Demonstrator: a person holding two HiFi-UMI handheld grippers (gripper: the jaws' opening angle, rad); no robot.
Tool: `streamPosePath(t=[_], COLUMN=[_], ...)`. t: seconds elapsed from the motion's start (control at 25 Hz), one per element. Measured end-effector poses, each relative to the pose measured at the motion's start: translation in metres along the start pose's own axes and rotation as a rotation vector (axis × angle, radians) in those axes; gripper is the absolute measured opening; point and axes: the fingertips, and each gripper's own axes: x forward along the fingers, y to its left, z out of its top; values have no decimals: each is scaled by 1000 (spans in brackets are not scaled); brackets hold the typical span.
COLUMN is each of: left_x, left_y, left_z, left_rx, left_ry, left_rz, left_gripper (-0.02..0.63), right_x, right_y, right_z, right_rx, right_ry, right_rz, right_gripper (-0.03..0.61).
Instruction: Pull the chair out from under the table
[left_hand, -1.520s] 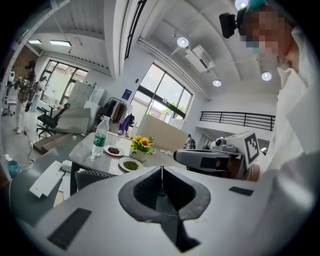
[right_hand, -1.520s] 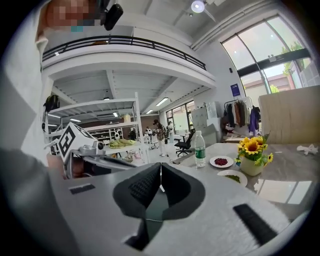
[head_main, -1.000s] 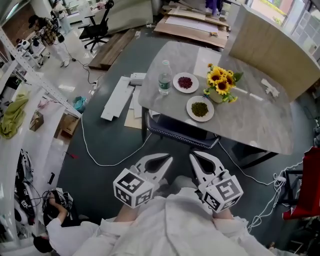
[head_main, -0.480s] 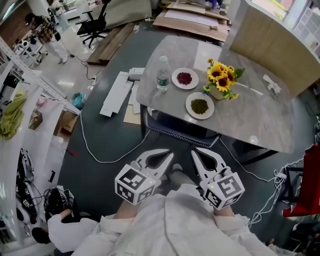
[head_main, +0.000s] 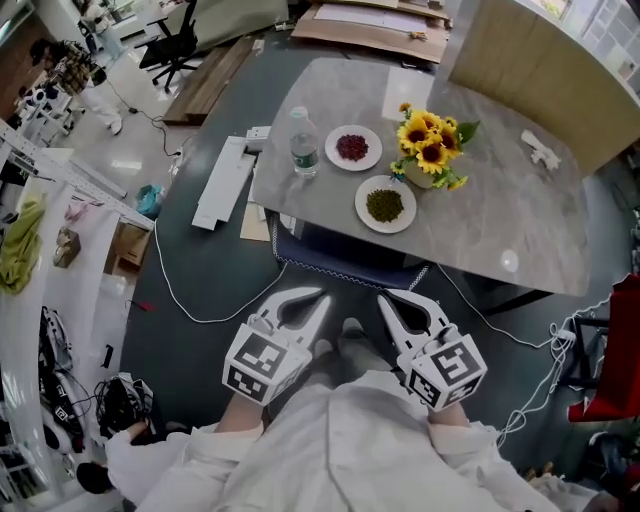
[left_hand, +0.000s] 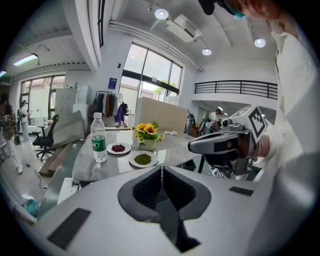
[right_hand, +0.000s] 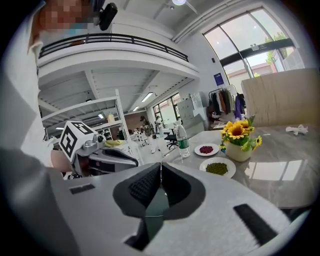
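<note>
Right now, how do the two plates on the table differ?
The red-filled plate holds dark red bits; the green-filled plate holds green ones. The red-filled plate lies beside the water bottle; the green-filled plate sits nearer the table's front edge, by the sunflowers. Both are round and white.

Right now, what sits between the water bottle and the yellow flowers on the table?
A small white plate of red bits sits between the bottle and the flowers, seen in the head view.

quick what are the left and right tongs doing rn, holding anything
left tongs: closed, nothing between them
right tongs: closed, nothing between them
</note>
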Motion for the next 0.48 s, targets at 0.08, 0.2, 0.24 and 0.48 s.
streamPosePath(t=[0.08,0.2,0.24,0.48], left_x=[7,21,26,53], left_y=[1,2,1,-5], left_z=[1,-2,-1,1], left_rx=[20,63,80,153], left_ry=[5,20,26,75], left_rz=[0,-12,-22,-77], left_gripper=[20,20,20,20], right_x=[1,1,1,1], right_y=[-5,-11,-13,-27], right_z=[-6,-13,-15,-20], right_rx=[2,-20,-32,-92], right_ry=[18,40,49,52], right_rz=[10,35,43,81], right_gripper=[5,5,5,6])
